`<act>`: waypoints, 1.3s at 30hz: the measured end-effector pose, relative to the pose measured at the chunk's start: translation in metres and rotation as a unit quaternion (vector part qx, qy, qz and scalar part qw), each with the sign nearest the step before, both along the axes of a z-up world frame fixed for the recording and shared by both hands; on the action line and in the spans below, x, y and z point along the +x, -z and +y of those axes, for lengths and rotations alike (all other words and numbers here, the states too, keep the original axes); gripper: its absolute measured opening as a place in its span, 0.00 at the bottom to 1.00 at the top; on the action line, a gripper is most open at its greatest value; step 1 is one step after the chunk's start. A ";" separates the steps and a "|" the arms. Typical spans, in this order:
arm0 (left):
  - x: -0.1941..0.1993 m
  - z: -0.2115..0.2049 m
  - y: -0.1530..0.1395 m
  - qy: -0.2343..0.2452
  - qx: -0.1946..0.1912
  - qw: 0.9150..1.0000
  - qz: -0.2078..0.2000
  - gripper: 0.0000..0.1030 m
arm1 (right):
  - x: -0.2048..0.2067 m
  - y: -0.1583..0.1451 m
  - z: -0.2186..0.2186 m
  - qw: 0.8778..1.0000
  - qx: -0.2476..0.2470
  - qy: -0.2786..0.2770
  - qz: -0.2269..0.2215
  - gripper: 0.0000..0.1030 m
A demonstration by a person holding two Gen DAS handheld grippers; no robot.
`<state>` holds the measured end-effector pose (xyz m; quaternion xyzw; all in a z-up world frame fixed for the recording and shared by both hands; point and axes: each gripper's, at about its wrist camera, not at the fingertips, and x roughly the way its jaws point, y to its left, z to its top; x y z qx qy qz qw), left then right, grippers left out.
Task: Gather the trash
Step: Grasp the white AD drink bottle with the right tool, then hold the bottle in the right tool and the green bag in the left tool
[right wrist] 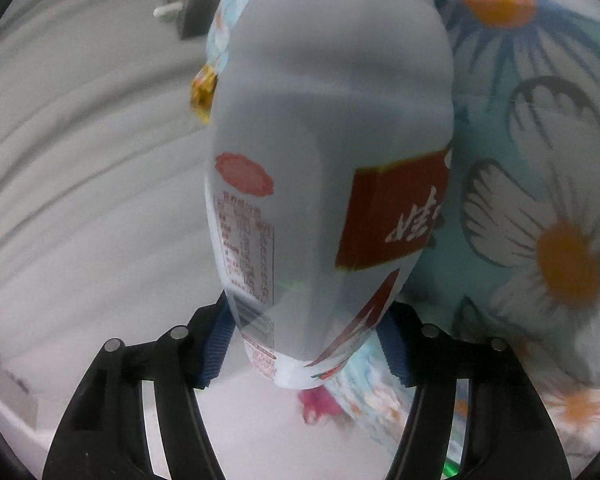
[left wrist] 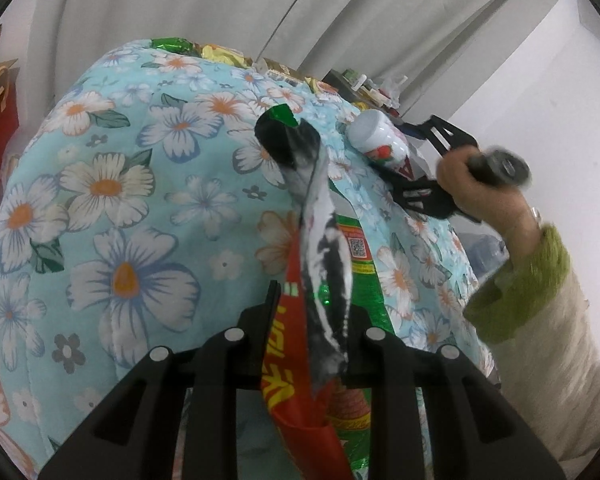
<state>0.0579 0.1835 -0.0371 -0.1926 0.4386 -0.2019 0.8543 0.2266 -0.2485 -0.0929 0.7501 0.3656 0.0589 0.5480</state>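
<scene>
Red-and-silver wrapper [left wrist: 320, 280] is pinched in the left gripper [left wrist: 312, 340], its length running straight ahead over the floral quilt [left wrist: 120, 200]. The right gripper [right wrist: 304, 344] clamps a white bottle [right wrist: 328, 152], apparently base-first, pointing away.

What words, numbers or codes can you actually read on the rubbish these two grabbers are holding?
Nothing reads cleanly.
Red wrapper in the left gripper: large yellow Chinese characters, cut off and folded, not readable.
Green packet behind it: a QR code on an orange patch; print too small.
White bottle in the right gripper: red panel with white Chinese characters, cut off; a red nutrition table and a barcode, both blurred.
</scene>
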 end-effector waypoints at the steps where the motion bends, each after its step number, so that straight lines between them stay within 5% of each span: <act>1: 0.000 -0.001 0.000 -0.001 -0.002 1.000 0.000 0.22 | -0.002 0.000 0.000 1.000 0.002 -0.017 -0.010 0.58; 6: 0.003 -0.006 -0.003 0.006 -0.002 1.000 -0.006 0.22 | -0.038 -0.004 -0.012 0.985 -0.016 -0.161 -0.065 0.58; 13: 0.010 -0.027 -0.008 0.034 -0.017 0.999 -0.010 0.22 | -0.125 -0.023 -0.042 0.930 -0.165 -0.315 -0.090 0.58; 19: 0.014 -0.071 -0.015 0.081 -0.026 0.996 -0.020 0.22 | -0.197 -0.038 -0.066 0.908 -0.258 -0.318 -0.089 0.58; 23: 0.010 -0.109 -0.031 0.117 0.026 0.991 -0.062 0.22 | -0.222 -0.039 -0.068 0.896 -0.300 -0.317 -0.084 0.58; 30: 0.002 -0.153 -0.047 0.156 0.105 0.975 -0.117 0.22 | -0.218 -0.059 -0.066 0.875 -0.388 -0.276 -0.082 0.60; 39: -0.009 -0.183 -0.050 0.174 0.174 0.955 -0.163 0.22 | -0.203 -0.061 -0.039 0.834 -0.457 -0.298 -0.081 0.59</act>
